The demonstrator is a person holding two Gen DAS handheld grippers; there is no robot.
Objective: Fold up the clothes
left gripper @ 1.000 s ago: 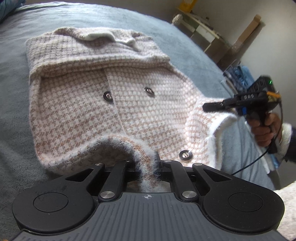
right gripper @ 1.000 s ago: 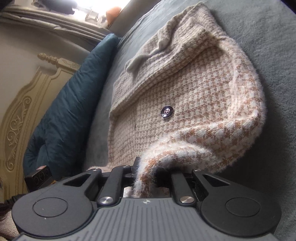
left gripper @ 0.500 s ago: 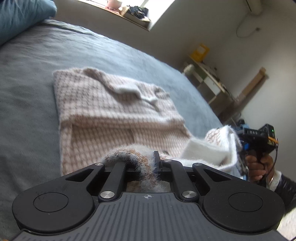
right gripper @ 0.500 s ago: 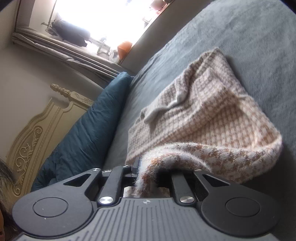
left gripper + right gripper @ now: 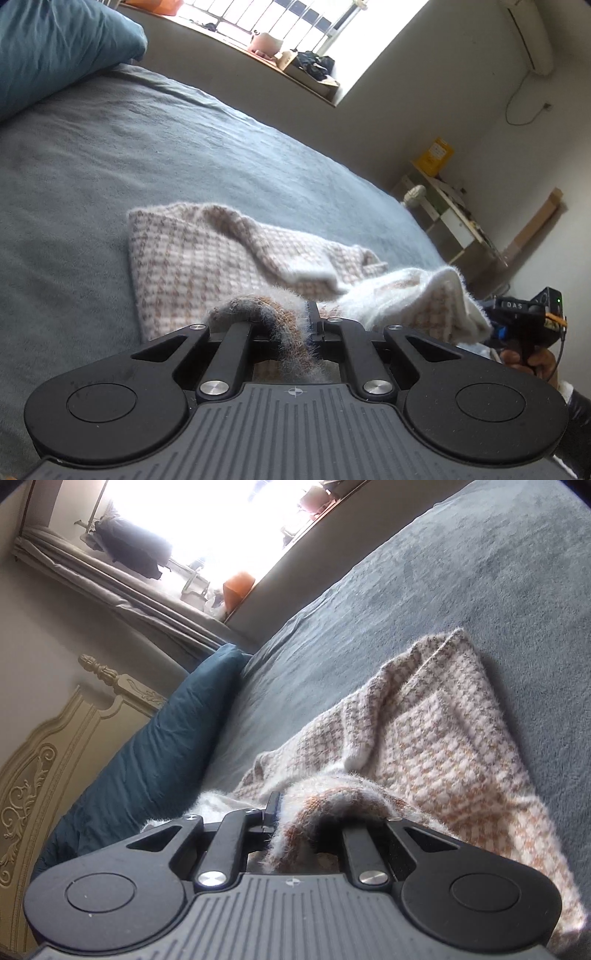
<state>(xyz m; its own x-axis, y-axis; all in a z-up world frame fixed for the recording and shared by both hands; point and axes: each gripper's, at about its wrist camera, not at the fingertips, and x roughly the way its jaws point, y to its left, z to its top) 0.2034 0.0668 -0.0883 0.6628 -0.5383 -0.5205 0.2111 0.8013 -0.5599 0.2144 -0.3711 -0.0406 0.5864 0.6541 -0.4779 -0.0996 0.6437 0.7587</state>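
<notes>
Pinching fuzzy houndstooth knit cardigan hem, both tongs clamp narrowly over grey blanket.

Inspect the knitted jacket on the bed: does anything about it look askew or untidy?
Yes. The jacket lies bunched and rumpled on the bed, its layers unevenly overlapped rather than flat, with its hem pinched in both grippers.

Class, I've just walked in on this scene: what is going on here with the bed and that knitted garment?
A person is folding a houndstooth knit cardigan on a bed with a grey blanket. Each hand holds a tool: the left tool and the right tool are both shut on the cardigan's fuzzy bottom edge, lifted over the rest of the garment, which lies on the blanket. The fold is not yet laid down. A teal pillow sits by the headboard.
</notes>
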